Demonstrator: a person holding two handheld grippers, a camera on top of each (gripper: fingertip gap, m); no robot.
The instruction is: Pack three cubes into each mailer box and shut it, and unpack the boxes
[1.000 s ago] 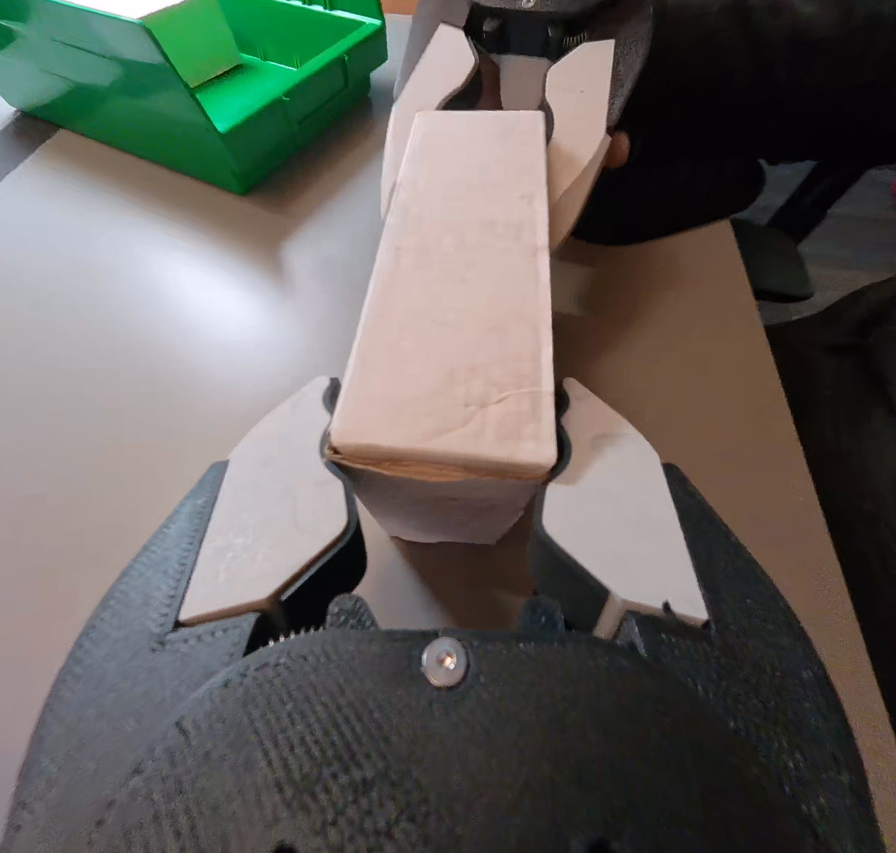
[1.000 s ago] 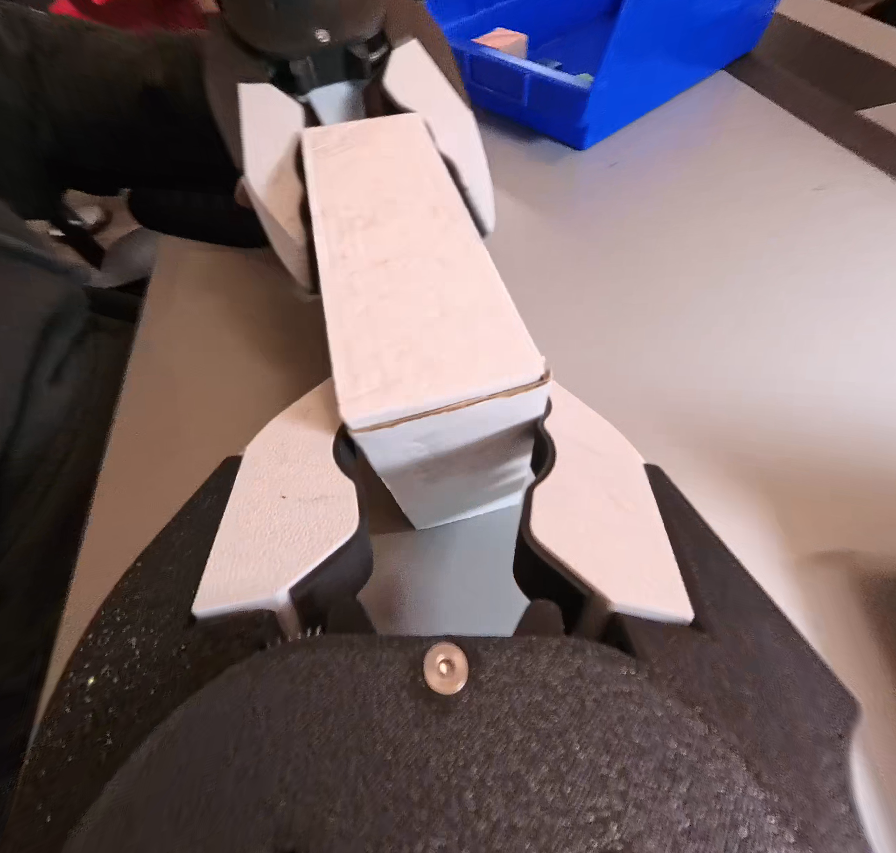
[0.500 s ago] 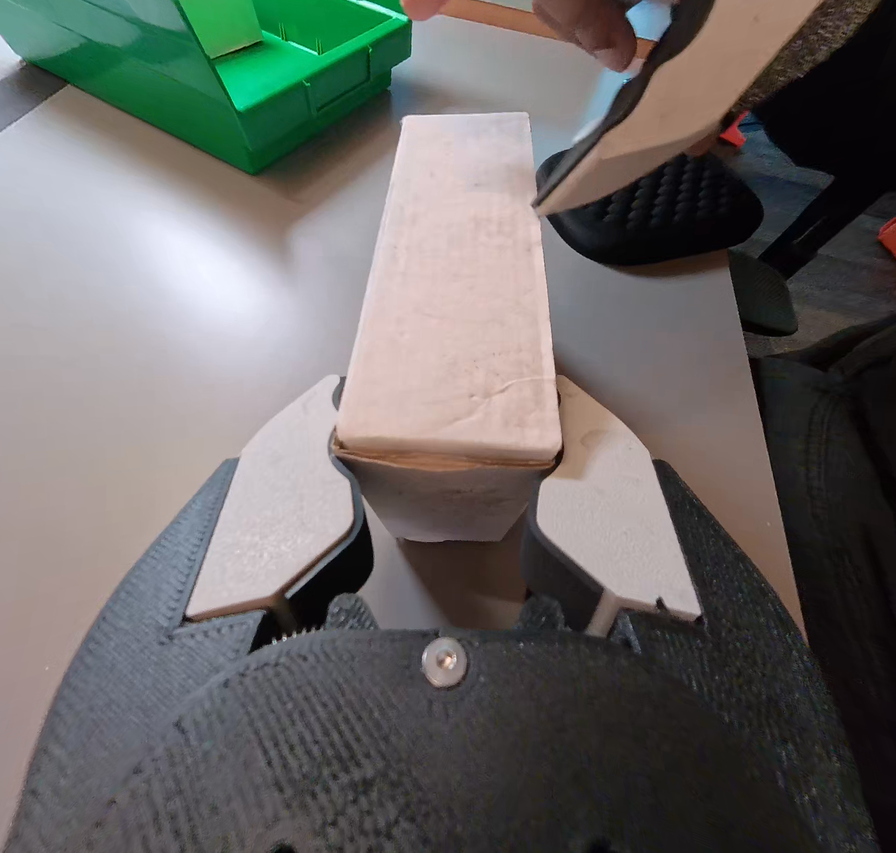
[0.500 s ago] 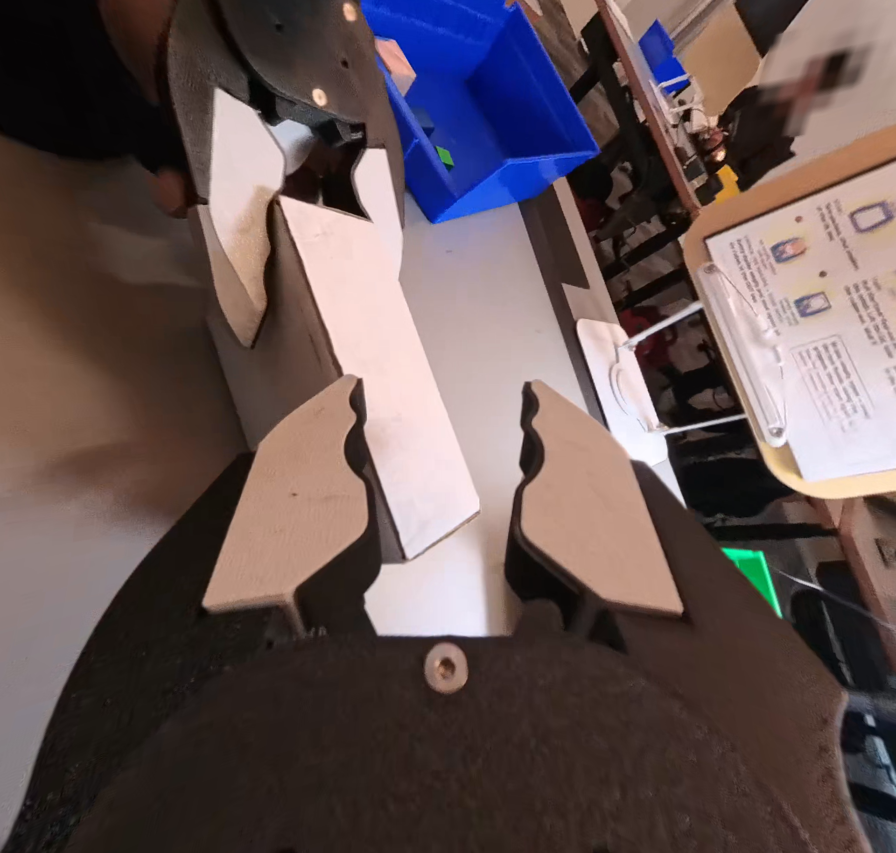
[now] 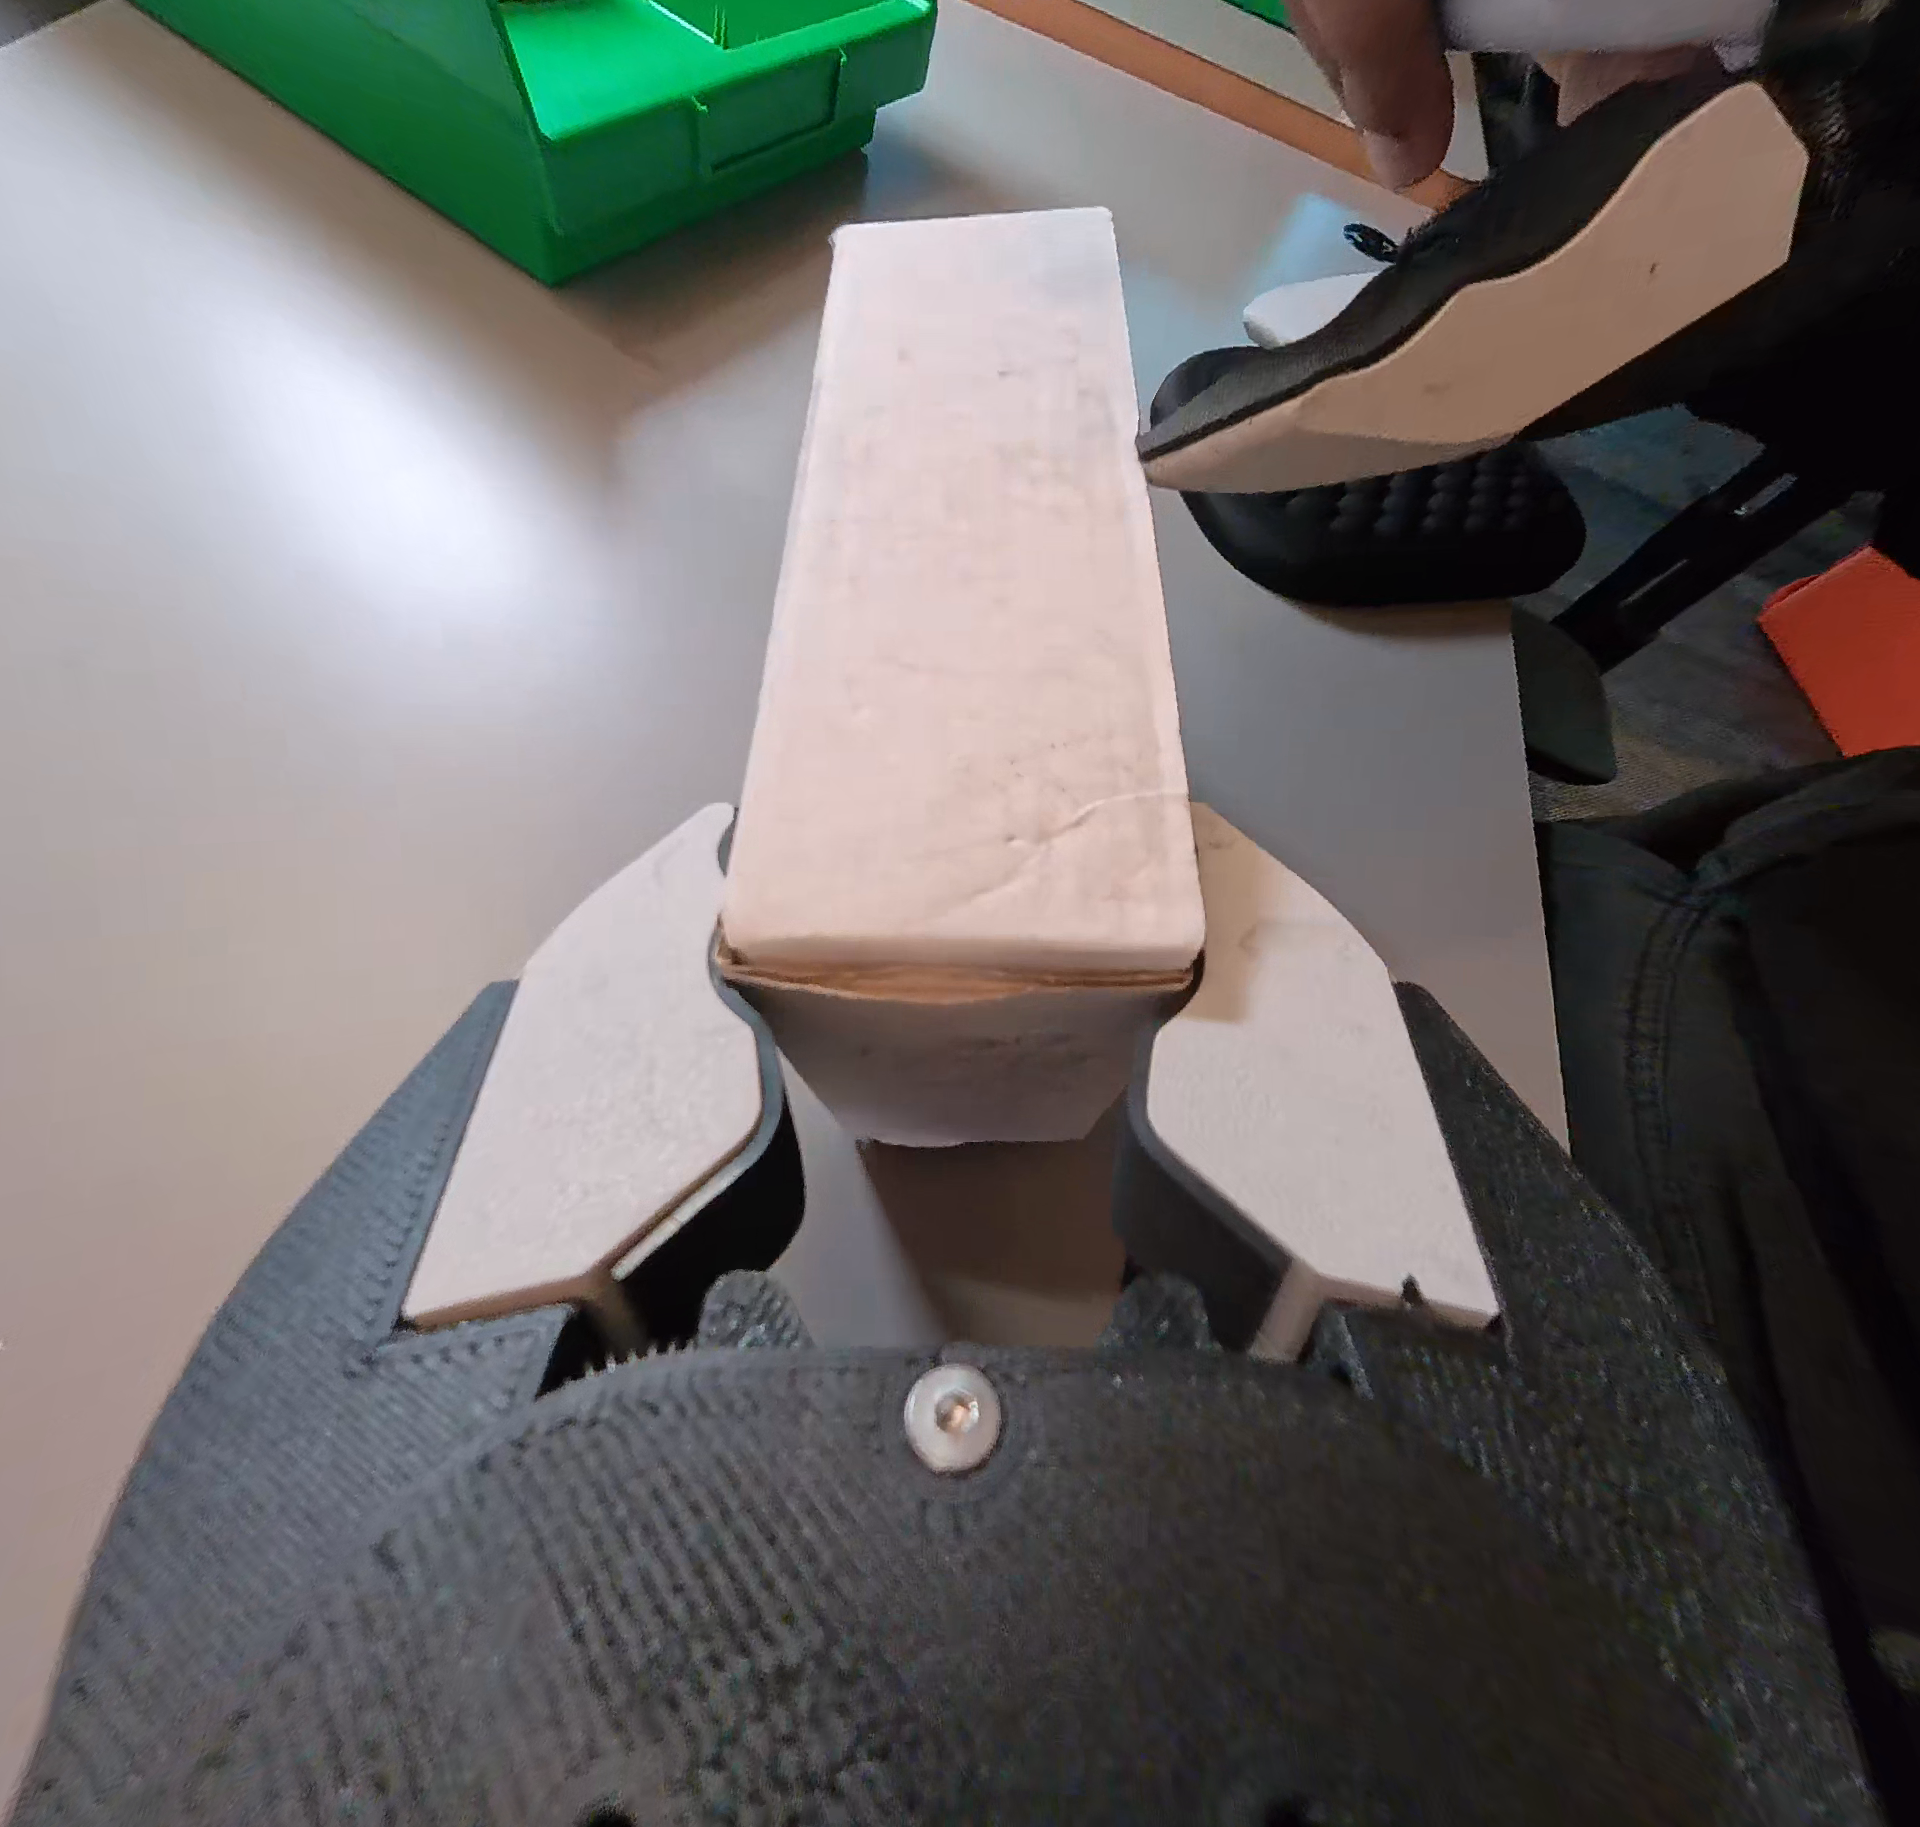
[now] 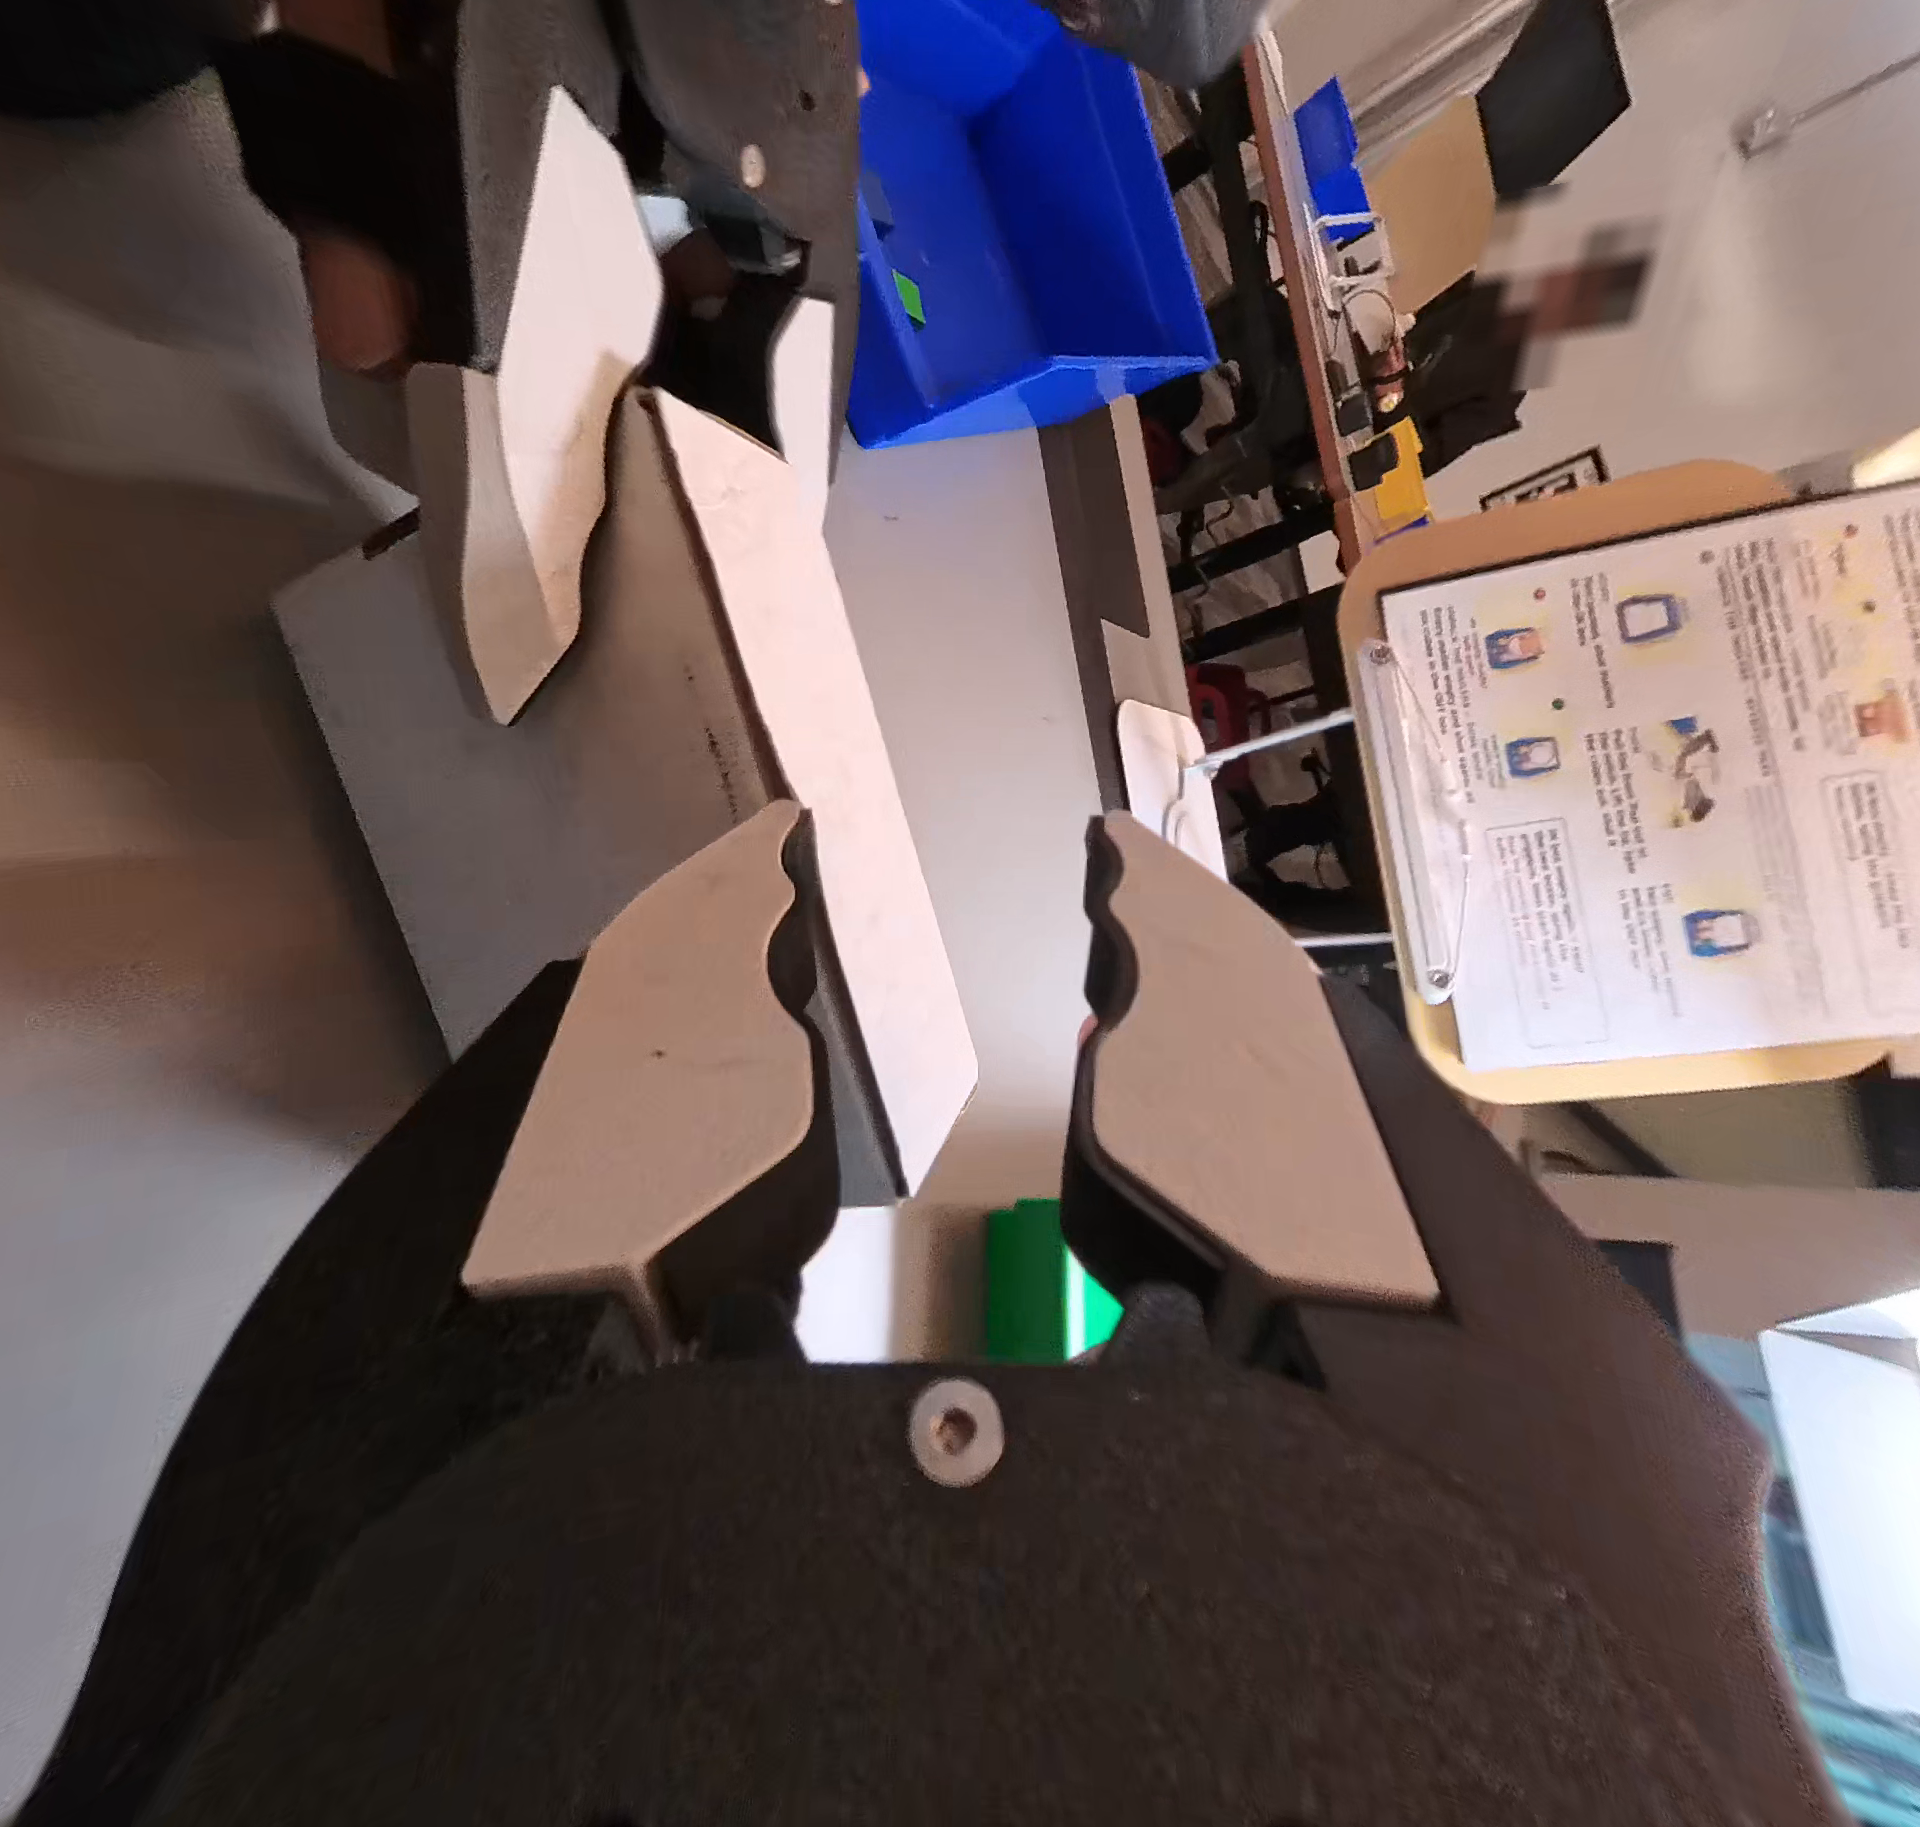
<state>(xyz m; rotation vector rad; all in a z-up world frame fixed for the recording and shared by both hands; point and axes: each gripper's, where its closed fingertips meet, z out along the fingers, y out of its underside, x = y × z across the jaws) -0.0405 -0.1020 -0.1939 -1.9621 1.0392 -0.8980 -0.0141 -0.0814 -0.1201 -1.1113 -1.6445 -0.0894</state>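
A long white mailer box is closed and lies lengthwise in front of me, just above the grey table. My left gripper is shut on its near end. My right gripper is open and empty, rolled onto its side, with its left finger beside the box at its end. One of its fingers shows in the left wrist view, to the right of the box's far end and off it. The left gripper shows in the right wrist view holding the other end.
A green bin stands at the back left. A blue bin with a small green cube stands beyond the box. A stand with a printed sheet is off the table. A black chair armrest is past the table's right edge.
My right gripper has let go of the box's far end, opened, rolled sideways and moved off beside it. My left gripper still holds the near end.
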